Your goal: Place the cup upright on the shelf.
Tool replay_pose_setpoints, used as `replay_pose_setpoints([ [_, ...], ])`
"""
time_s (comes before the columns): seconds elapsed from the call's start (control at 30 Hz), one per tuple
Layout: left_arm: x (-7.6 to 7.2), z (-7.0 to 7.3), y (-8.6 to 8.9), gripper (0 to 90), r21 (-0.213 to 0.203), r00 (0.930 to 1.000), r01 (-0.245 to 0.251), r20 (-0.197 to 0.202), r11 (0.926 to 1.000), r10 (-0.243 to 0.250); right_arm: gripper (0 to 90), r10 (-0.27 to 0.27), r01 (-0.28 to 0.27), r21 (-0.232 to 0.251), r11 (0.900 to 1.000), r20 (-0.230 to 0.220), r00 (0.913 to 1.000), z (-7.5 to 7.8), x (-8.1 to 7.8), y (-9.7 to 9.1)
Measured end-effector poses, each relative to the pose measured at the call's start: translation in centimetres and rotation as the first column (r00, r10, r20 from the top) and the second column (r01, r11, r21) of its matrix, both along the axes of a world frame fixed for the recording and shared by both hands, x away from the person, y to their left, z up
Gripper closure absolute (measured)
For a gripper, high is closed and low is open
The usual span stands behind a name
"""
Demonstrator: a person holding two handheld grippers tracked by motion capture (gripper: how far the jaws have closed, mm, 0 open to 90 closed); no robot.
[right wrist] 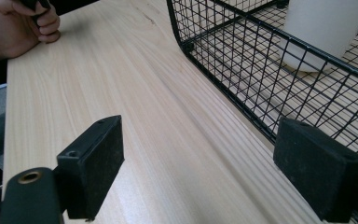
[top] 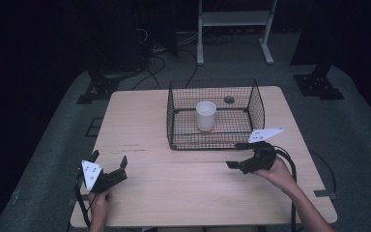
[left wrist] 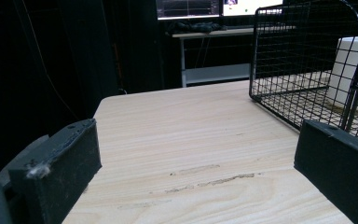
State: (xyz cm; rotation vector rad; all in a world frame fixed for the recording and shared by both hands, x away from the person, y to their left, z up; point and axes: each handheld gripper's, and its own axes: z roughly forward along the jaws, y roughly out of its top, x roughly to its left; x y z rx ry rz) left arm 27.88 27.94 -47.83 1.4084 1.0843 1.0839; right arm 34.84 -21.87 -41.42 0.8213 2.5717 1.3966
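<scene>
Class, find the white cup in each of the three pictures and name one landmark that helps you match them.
High view: the white cup stands upright inside the wire basket, just above centre.
Left gripper view: at the right edge, seen through the mesh.
Right gripper view: at the top right, its top cropped, behind the near wall.
Shared landmark: the black wire basket on the wooden table.

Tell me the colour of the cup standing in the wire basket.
White. The cup inside the black wire basket shows best in the high view.
</scene>
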Motion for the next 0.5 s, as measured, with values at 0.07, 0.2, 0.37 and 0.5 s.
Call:
replay_pose_setpoints([
  [0.07,0.0,0.0,0.0,0.0,0.0,1.0,0.0,0.0,1.0,0.0,15.2,-0.007,0.007,-0.003,1.0,0.014,0.9999,0.0,-0.2,-0.1],
  [0.2,0.0,0.0,0.0,0.0,0.0,1.0,0.0,0.0,1.0,0.0,15.2,-0.012,0.012,0.0,0.9999,0.011,0.9999,-0.5,-0.6,-0.4],
  [0.37,0.0,0.0,0.0,0.0,0.0,1.0,0.0,0.0,1.0,0.0,15.2,-0.024,0.024,0.01,0.9997,0.018,0.9995,-0.7,-1.0,-0.9],
  [0.5,0.0,0.0,0.0,0.0,0.001,1.0,0.0,0.001,1.0,0.0,15.2,-0.034,0.033,0.018,0.9993,0.015,0.9993,-1.2,-1.3,-1.3],
])
